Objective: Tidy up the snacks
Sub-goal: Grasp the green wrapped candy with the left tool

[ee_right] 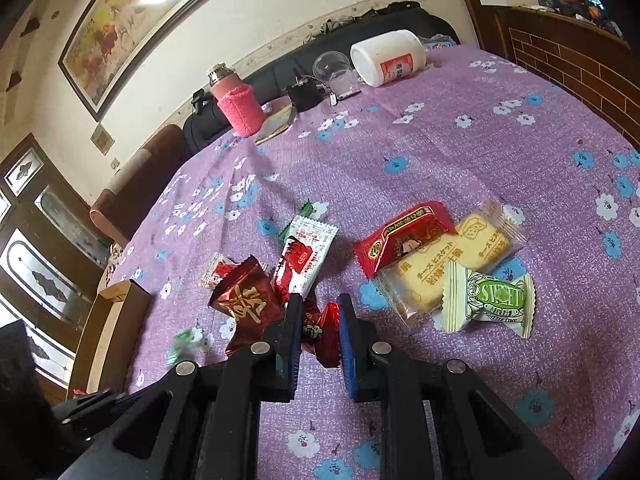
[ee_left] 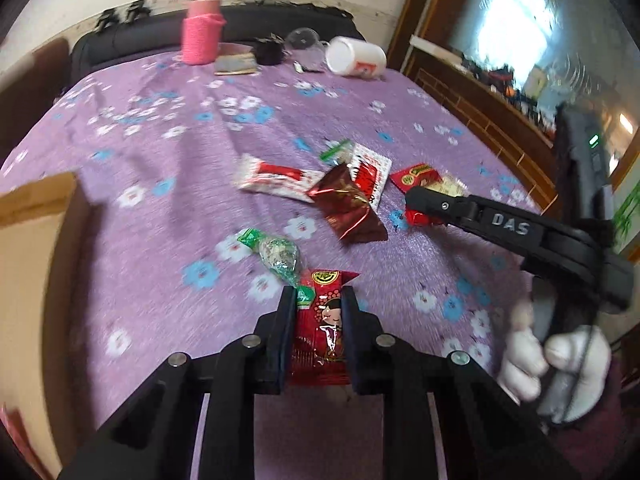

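Observation:
My left gripper [ee_left: 319, 294] is shut on a red snack packet with a cartoon face [ee_left: 322, 332], held low over the purple flowered cloth. A green-wrapped candy [ee_left: 276, 252] lies just beyond it. My right gripper [ee_right: 318, 302] is shut on a small red wrapped candy [ee_right: 324, 332]; in the left wrist view the right gripper [ee_left: 416, 206] shows from the side with that candy [ee_left: 420, 216] at its tips. On the cloth lie a dark red foil packet [ee_right: 248, 304], a white and red packet [ee_right: 302, 258], a red packet [ee_right: 404, 236], a cheese biscuit pack [ee_right: 448, 268] and a green and white candy [ee_right: 488, 300].
A cardboard box [ee_right: 108, 332] stands at the table's left edge; the same cardboard box [ee_left: 32, 280] fills the left of the left wrist view. At the far end stand a pink-sleeved bottle [ee_left: 202, 28], a tipped white jar [ee_left: 356, 56], a clear cup [ee_right: 334, 66] and small dark items. A gloved hand [ee_left: 560, 364] holds the right tool.

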Motion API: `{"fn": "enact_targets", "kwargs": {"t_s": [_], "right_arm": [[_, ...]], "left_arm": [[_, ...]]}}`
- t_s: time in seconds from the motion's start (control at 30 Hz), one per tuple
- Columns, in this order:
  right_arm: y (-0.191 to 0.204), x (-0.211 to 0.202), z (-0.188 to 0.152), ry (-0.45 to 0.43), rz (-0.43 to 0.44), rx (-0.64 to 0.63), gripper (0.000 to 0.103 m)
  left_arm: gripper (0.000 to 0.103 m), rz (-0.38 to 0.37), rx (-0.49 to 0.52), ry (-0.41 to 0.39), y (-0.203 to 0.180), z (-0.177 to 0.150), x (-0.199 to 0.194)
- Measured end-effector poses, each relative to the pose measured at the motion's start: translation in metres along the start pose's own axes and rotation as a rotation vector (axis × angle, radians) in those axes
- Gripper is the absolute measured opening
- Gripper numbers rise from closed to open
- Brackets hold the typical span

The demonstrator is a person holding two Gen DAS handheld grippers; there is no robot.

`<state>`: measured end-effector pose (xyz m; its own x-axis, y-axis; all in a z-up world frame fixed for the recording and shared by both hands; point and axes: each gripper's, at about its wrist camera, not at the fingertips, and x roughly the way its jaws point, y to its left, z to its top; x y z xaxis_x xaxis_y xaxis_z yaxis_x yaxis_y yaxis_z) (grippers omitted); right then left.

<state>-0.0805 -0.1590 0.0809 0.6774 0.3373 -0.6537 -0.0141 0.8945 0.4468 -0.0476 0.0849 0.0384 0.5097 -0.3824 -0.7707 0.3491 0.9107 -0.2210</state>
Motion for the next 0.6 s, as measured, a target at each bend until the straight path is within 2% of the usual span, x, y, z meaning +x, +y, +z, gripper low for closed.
{"fn": "enact_targets", "kwargs": {"t_s": [0.13, 0.2, 0.27, 0.33, 0.47, 0.6], "right_arm": [[0.010, 0.001, -0.006, 0.013, 0.015, -0.027, 0.017], [0.015, -0.001, -0.010, 0.029, 0.028, -0.032, 0.017], [0.023, -0.008, -0.017, 0.037, 0.038, -0.052, 0.017], [0.029, -0.013, -0.024, 0.055, 0.068, -0.054, 0.017], [0.041, -0.024, -0.046, 0.106, 0.136, -0.060, 0.018], [0.045, -0.032, -0.059, 0.126, 0.160, -0.057, 0.018]], "left_arm": [[0.021, -0.018, -0.048, -0.009, 0.016, -0.020, -0.027], [0.026, -0.034, -0.056, 0.019, 0.021, -0.033, -0.033], [0.048, -0.046, -0.058, 0.012, 0.025, -0.042, -0.041], [0.058, -0.051, -0.063, -0.012, 0.029, -0.046, -0.051], [0.058, -0.063, -0.093, -0.034, 0.040, -0.045, -0.058], [0.057, -0.072, -0.077, -0.021, 0.037, -0.033, -0.044]]}}
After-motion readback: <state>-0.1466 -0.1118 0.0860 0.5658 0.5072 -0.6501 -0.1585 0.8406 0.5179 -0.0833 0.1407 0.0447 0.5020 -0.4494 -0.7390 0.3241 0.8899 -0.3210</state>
